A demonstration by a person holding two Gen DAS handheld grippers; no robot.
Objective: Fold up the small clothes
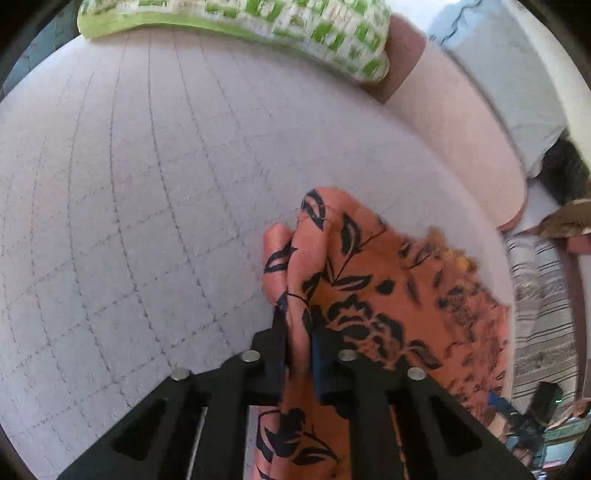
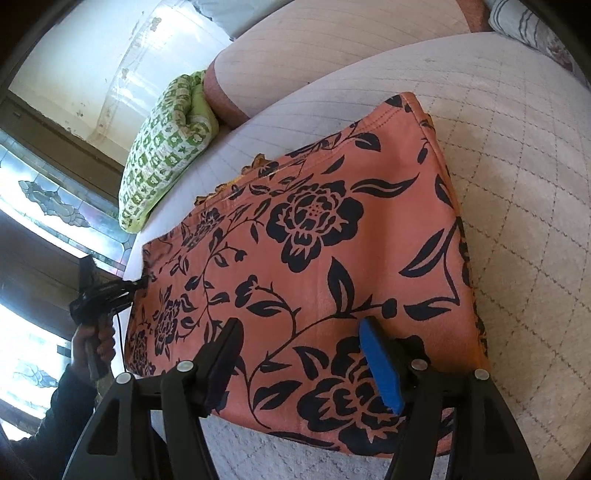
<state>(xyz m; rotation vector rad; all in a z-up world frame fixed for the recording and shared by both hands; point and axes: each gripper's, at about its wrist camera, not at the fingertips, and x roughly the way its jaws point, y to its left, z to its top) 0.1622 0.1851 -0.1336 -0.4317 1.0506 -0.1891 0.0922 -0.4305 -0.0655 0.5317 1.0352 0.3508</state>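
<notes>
An orange garment with black flower print lies spread on a pale quilted mattress. In the left wrist view my left gripper is shut on a bunched edge of the garment, which trails off to the right. It also shows in the right wrist view, pinching the garment's left corner. My right gripper is open, its black and blue fingers spread just above the garment's near edge, holding nothing.
A green and white patterned folded blanket lies at the mattress's far edge, also seen in the right wrist view. A pinkish bolster runs beside it. A striped cloth lies off the right edge.
</notes>
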